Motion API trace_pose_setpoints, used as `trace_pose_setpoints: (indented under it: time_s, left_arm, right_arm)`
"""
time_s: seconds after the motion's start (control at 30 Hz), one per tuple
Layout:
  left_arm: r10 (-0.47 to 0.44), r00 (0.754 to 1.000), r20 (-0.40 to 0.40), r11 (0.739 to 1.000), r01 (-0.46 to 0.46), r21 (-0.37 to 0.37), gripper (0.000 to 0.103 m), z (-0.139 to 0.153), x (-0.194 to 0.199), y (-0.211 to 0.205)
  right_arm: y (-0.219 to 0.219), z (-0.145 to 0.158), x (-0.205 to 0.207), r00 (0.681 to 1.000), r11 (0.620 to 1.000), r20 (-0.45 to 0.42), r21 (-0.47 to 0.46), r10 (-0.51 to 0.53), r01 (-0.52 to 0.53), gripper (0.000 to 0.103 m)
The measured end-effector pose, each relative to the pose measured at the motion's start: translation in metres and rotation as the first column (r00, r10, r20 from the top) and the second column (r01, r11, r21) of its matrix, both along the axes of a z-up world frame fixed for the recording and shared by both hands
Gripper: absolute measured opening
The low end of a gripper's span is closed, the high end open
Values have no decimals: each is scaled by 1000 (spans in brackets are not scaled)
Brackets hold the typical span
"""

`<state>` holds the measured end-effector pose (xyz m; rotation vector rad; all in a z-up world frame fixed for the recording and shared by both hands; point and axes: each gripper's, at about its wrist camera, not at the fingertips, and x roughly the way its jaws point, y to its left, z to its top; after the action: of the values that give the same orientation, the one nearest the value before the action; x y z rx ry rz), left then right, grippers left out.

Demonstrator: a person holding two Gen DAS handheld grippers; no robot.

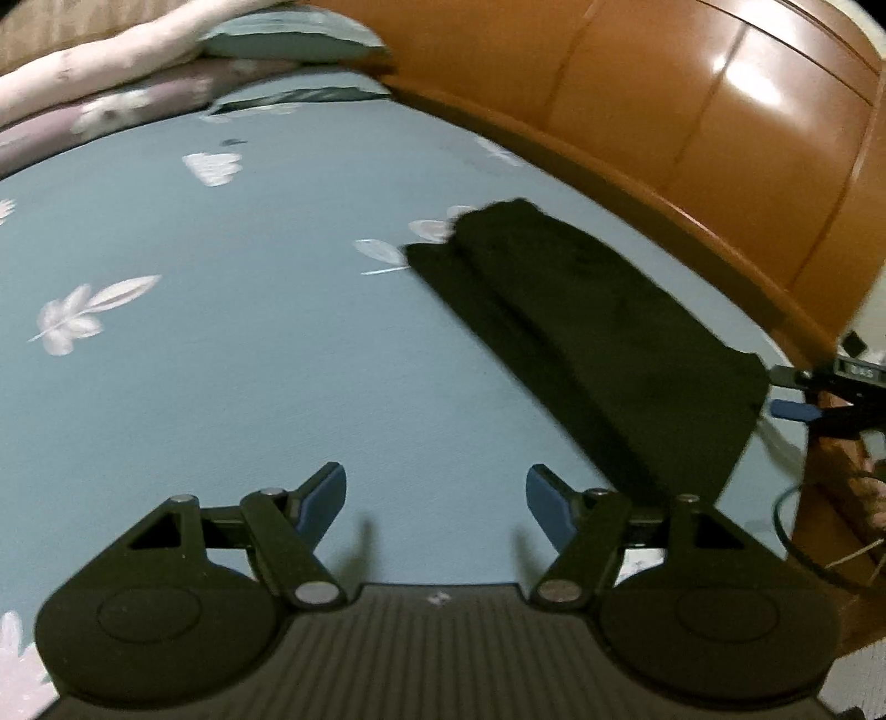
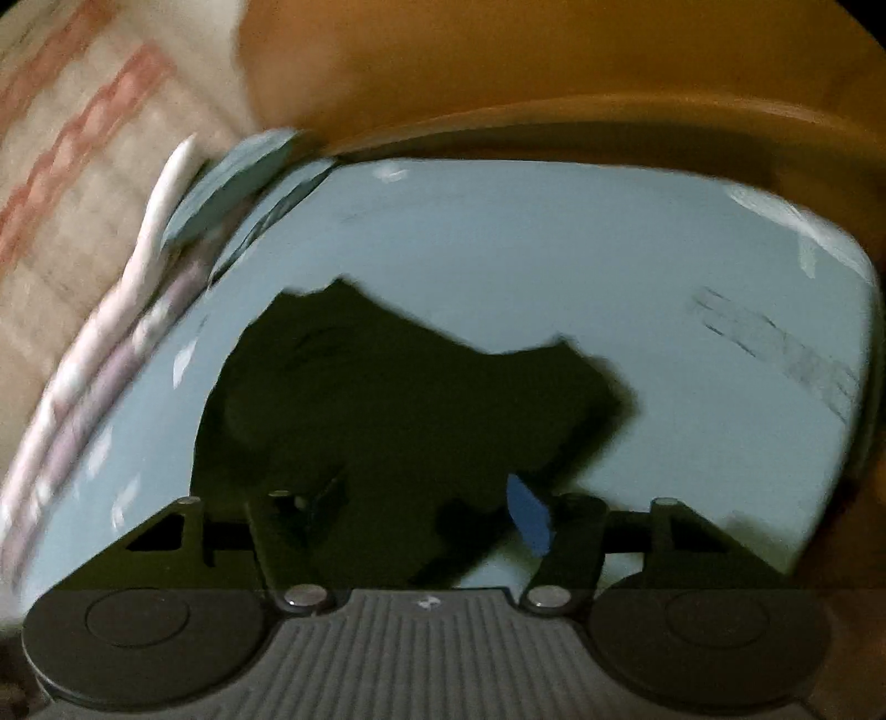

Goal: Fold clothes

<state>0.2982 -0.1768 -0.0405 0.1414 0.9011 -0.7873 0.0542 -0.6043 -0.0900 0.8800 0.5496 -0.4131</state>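
A black garment (image 1: 598,327) lies on the teal flowered bed sheet (image 1: 266,387), folded lengthwise into a long strip toward the bed's right side. My left gripper (image 1: 434,493) hovers open over bare sheet, just left of the strip's near end, holding nothing. At the far right of the left wrist view, my right gripper (image 1: 789,393) sits at the strip's near right edge. In the blurred right wrist view the garment (image 2: 398,399) fills the space ahead, and the right gripper (image 2: 426,498) stands open over its near edge. Its left finger is lost against the dark cloth.
Folded quilts and a teal pillow (image 1: 288,39) are stacked at the head of the bed. An orange wooden bed frame (image 1: 637,183) and cupboard (image 1: 747,111) run along the far side. A cable (image 1: 797,531) loops off the right edge.
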Motion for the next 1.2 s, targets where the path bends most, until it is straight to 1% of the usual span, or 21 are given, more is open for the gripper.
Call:
trace_pose_setpoints:
  time_s: [0.1,0.2,0.27,0.3,0.33,0.37,0.4,0.43,0.47,0.57,0.7,0.73,0.77,0.8,0.83,0.87,0.93,1.0,1.07,1.13,1.2]
  left_arm:
    - [-30,999,-11,1000,30,3,72,-2,-5,-13]
    - [-60,998,-23,998,60,5,72,-3,-10,-26]
    - [-65,997,-31,998,66,11,72,-5,-11,-31]
    - [-62,997,-35,998,63,16,72,-6,-11,-32]
    - [-59,997,-39,998,60,21,72,-7,-12,-34]
    - [-56,998,-43,998,57,27,72,-7,-11,-37]
    - [-57,997,-45,998,58,30,72,-7,-12,-39]
    - [-64,997,-43,997,65,30,72,-6,-12,-42]
    - [-71,997,-41,997,72,31,72,-6,-13,-44]
    - [-88,995,-35,995,89,33,73,-4,-14,-51]
    - [-95,995,-42,995,96,20,73,1,-7,-57]
    - [-96,994,-44,995,97,16,73,2,-5,-58]
    - [-98,994,-46,995,99,13,73,4,-3,-60]
    - [-100,994,-48,995,100,9,73,5,-2,-61]
    - [-101,994,-50,995,102,4,73,6,1,-63]
    - [-102,993,-52,995,102,-9,73,10,6,-66]
    - [-111,992,-53,994,109,-31,73,17,16,-77]
    - [-141,989,-30,988,139,-71,73,25,24,-95]
    - [-185,983,1,978,184,-98,73,32,30,-120]
    - [-233,972,17,967,233,-106,73,35,31,-144]
    - [-264,964,5,959,263,-101,73,25,34,-161]
  right_arm:
    - [-18,-24,-8,996,992,51,111,-73,67,67]
    - [-33,-45,-13,985,970,102,213,-141,117,65]
    - [-39,-50,-13,977,963,130,236,-168,134,65]
    - [-40,-50,-10,978,965,123,226,-165,135,63]
    - [-41,-49,-5,981,969,112,210,-159,133,53]
    - [-41,-49,-1,983,972,100,194,-152,130,34]
    - [-42,-47,1,985,975,94,181,-145,126,24]
    - [-43,-44,2,986,978,90,168,-137,121,20]
    - [-43,-42,4,988,981,86,156,-130,115,19]
    - [-45,-35,8,992,989,64,109,-106,99,19]
    - [-40,-34,11,997,996,-12,50,-70,70,22]
    - [-38,-32,11,998,998,-28,34,-60,61,26]
    - [-33,-26,10,997,999,-51,-4,-52,52,35]
    - [-28,-19,8,996,998,-76,-49,-46,42,40]
    - [-23,-12,7,994,995,-101,-94,-41,31,50]
    - [-18,-5,5,991,990,-126,-139,-37,19,54]
    - [-4,8,6,986,973,-168,-229,-11,-29,54]
    - [10,19,12,980,950,-197,-302,23,-83,54]
    - [27,26,23,974,919,-215,-364,71,-147,58]
    - [43,27,35,965,897,-225,-385,136,-216,60]
    - [57,28,47,951,875,-236,-394,199,-281,60]
